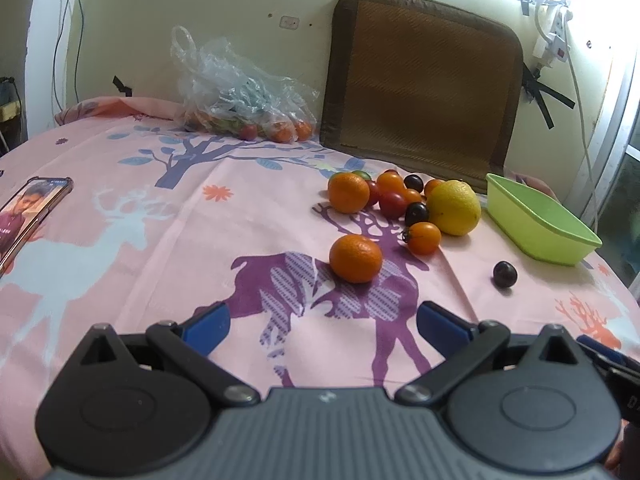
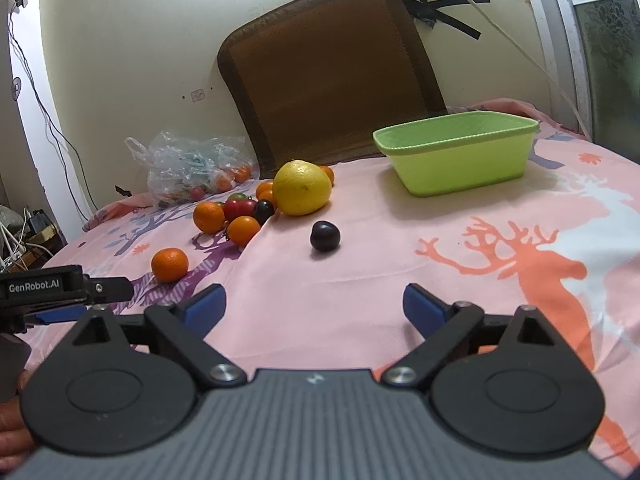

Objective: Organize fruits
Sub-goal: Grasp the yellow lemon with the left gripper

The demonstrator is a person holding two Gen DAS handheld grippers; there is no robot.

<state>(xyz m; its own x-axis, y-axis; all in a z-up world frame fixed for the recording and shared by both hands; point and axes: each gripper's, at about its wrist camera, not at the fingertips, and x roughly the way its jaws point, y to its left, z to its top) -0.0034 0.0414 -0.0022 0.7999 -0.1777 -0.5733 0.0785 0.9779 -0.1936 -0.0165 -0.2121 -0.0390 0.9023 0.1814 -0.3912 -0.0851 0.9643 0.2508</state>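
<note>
Pink deer-print bedsheet (image 2: 360, 280) with loose fruit near the far wall, green tub (image 2: 460, 160) toward the window side. Left gripper (image 1: 322, 322) and right gripper (image 2: 314, 306) both spread wide, nothing between them.

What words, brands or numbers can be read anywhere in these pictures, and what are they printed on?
"GenRobot.AI": white letters on the black body of the left claw, seen from the right wrist view.
A small pale logo mark on the grey ribbed housing: a symbol, no letters.
White letters at the right edge of the left wrist view: cut off, unreadable.
Smartphone with lit screen: its text is too small to read.
Nothing else carries text.
</note>
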